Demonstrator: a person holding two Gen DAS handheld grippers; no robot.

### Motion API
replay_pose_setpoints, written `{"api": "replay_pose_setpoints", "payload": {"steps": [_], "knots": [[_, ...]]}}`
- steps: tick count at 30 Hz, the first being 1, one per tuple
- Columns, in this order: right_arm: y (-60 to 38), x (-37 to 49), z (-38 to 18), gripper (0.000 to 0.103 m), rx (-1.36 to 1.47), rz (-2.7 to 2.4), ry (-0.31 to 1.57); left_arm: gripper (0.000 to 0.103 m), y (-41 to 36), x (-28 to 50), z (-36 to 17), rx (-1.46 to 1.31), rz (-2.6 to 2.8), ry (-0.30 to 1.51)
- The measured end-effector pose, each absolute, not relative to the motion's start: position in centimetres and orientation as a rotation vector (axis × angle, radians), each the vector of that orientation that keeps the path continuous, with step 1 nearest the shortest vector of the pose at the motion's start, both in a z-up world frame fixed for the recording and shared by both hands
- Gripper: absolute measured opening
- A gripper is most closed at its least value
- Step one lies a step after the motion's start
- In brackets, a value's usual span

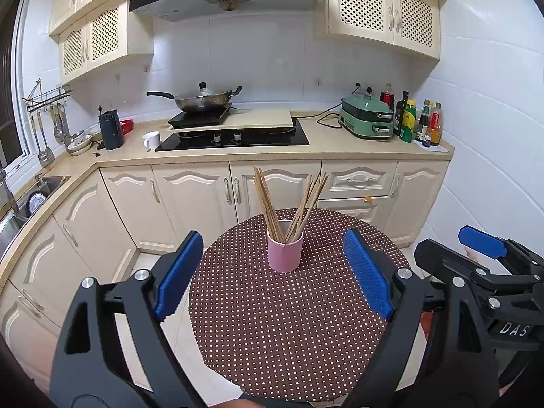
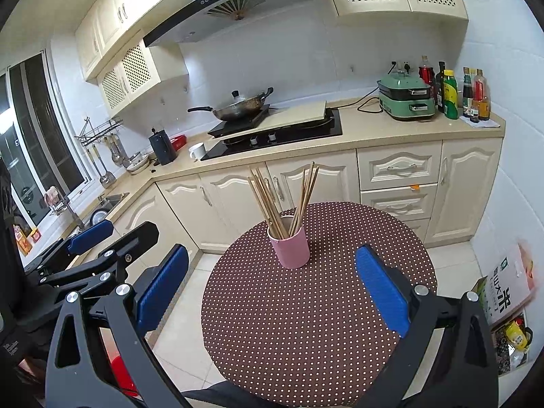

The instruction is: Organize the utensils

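Both your left gripper [image 1: 272,275] and right gripper [image 2: 272,289] are spread, empty; chopsticks [image 1: 289,200] stand near-upright in the pink cup [image 1: 285,251] dead ahead.

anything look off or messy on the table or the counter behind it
The table is tidy: the pink cup stands upright with the chopsticks splayed in two bunches. The odd bit is on the stove: a beige board lies tilted across the burners, with the wok on a separate cooker beside it.

Cup [image 1: 285,253] upright on the surface [image 1: 289,333] toward its far edge, chopsticks [image 1: 289,204] standing in cup, leaning apart.
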State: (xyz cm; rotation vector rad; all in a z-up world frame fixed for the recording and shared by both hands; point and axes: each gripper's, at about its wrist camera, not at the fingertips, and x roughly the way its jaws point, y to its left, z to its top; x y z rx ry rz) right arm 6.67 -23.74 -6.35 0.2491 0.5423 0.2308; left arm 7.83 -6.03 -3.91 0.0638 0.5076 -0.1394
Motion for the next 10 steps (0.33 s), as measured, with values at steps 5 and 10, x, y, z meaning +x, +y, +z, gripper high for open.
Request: {"api": "replay_pose_setpoints", "payload": {"steps": [5,10], "knots": [[-23.80,6.72,-6.31,0.095,0.246,0.237,0.542,0.084,-5.86,7.87,-3.89,0.061,-0.137,0.507],[-23.69,6.77,-6.21,0.095,0.238,0.240,0.542,0.084,-5.83,7.95,-3.88,0.059,-0.134,0.508]]}}
